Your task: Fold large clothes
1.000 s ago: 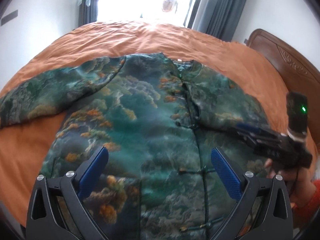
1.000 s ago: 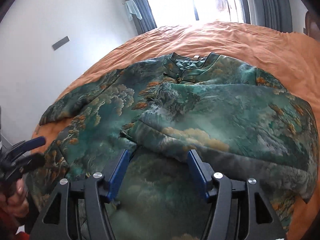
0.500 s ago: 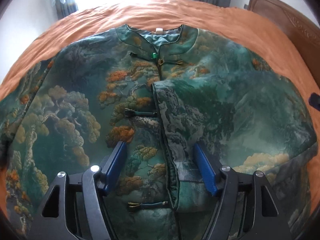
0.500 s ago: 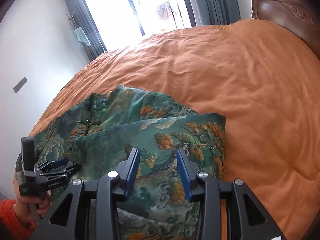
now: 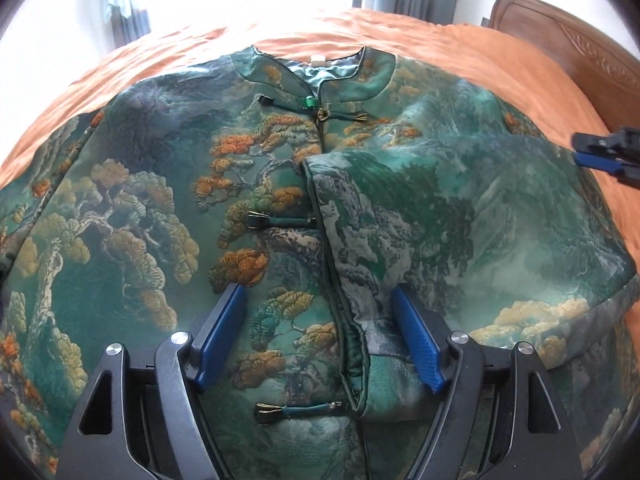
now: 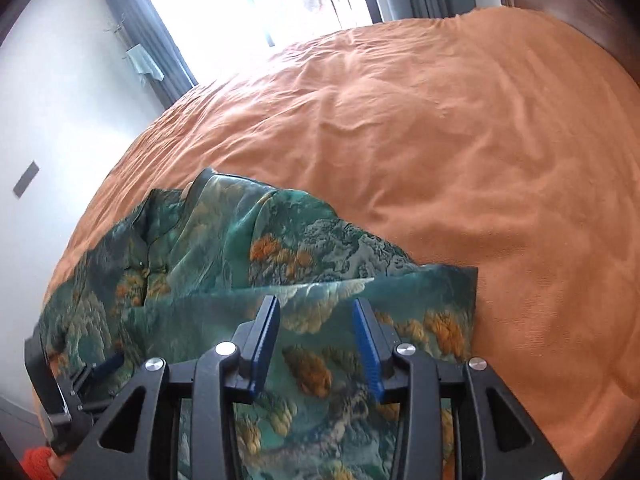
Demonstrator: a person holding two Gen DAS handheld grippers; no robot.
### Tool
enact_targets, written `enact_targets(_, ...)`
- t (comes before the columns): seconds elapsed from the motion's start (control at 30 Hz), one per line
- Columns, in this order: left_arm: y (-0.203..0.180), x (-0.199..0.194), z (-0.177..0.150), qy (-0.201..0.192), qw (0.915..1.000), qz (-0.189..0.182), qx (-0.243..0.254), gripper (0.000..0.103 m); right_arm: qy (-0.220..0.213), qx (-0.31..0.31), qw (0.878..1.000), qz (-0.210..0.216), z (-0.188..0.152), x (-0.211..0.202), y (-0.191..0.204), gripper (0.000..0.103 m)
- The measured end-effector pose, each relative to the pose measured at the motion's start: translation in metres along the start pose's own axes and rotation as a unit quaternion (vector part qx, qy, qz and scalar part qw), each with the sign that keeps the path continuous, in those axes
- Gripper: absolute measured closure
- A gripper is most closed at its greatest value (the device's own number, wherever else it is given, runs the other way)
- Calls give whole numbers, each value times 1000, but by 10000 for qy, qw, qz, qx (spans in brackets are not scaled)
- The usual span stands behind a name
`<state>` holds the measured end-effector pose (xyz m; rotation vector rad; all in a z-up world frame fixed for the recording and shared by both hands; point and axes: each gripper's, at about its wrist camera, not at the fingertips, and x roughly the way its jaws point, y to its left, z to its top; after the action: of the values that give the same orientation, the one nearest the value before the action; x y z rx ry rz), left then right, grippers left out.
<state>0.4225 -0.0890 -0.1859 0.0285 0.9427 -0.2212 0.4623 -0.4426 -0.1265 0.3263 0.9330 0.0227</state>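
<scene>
A green jacket printed with pine trees and mountains lies front up on the orange bedspread, collar at the far end. One sleeve is folded across the front, its cuff edge along the button line. My left gripper hovers low over that cuff edge with its jaws opening; fabric lies beneath them and no pad pinches it. My right gripper stands open above the folded sleeve near the jacket's side edge, holding nothing. It shows at the far right in the left wrist view as the right gripper.
A carved wooden headboard bounds the bed on the right. The bedspread stretches toward a bright window with grey curtains. The left gripper and a hand in an orange sleeve sit at the lower left of the right wrist view.
The left gripper dropped and moved up the jacket toward the collar, jaws narrower than a second ago. The right gripper swung out to the jacket's side, leaving the sleeve folded across the front.
</scene>
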Motion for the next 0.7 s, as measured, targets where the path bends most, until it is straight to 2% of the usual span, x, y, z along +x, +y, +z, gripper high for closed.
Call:
enact_targets(0.1,0,-1,1,11,10000,-21,-21,26,667,197,9974,-167,-11,42,-6,64)
enact_targets(0.2,-2,-2,0,19,10000,-24,-18,26,343,6,9991,-248,-20,23,4,64)
enact_targets(0.3,-2,-2,1,6,10000,-37,-28,25,61,-230,9997,-17,-35,-18,19,64)
enact_targets(0.43,0,-2,3,22,10000,-30,-27,25,88,-741,9972,59,-76,-58,39,64)
enact_targets(0.57,-2,-2,3,58,10000,29,2,24,407,-943,9944,-229,-112,-51,39,64)
enact_targets(0.63,-3,1,6,101,9999,61,19,24,552,-1045,9922,-398,-119,-36,38,64)
enact_targets(0.7,-4,2,8,141,9999,76,19,23,514,-1151,9905,-557,-121,-32,43,64)
